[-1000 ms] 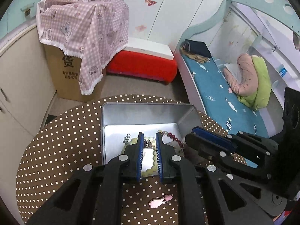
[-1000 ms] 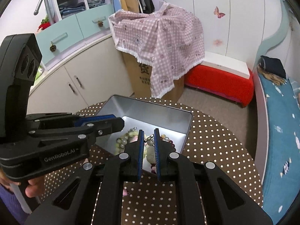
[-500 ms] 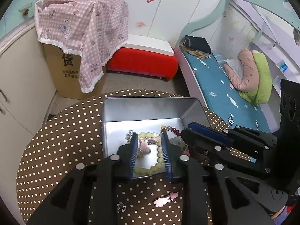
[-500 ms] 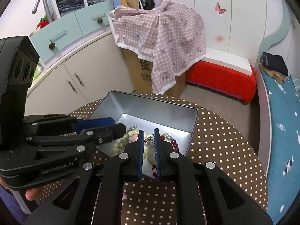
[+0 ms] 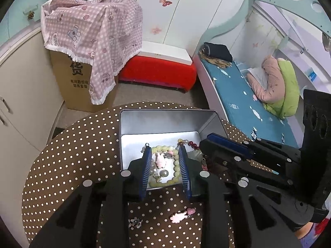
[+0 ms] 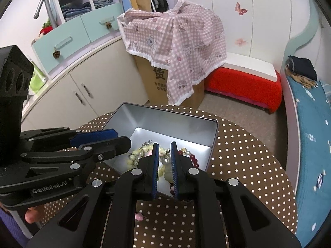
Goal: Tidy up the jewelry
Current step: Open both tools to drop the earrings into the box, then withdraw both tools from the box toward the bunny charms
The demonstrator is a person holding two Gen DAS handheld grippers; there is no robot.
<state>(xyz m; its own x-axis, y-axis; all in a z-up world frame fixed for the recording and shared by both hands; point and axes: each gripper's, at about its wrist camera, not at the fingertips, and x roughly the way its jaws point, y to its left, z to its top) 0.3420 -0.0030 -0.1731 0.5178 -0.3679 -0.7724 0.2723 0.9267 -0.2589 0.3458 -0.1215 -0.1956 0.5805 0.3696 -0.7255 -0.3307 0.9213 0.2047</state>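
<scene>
An open silver tin (image 5: 165, 122) (image 6: 161, 122) sits on the dotted round table. Inside lie a pale green bead bracelet (image 5: 175, 167), a small pink charm (image 5: 160, 160), a pearl earring (image 5: 164, 173) and a dark red bead string (image 5: 191, 143) (image 6: 193, 159). My left gripper (image 5: 164, 152) is open and empty over the tin's near edge, above the pink charm. My right gripper (image 6: 164, 144) hovers over the tin's near right part, jaws nearly closed with a narrow gap and nothing between them. A pink bunny clip (image 5: 182, 215) and a small silver piece (image 5: 135, 222) lie on the table in front of the tin.
The brown polka-dot table (image 5: 82, 150) ends close behind the tin. Beyond stand a cardboard box under a pink checked cloth (image 5: 93, 31), a red bench (image 5: 157, 72), white cabinets (image 6: 82, 91) and a bed (image 5: 238, 95).
My left gripper opened and let the pink charm fall into the tin. Both grippers have drawn back a little from the tin.
</scene>
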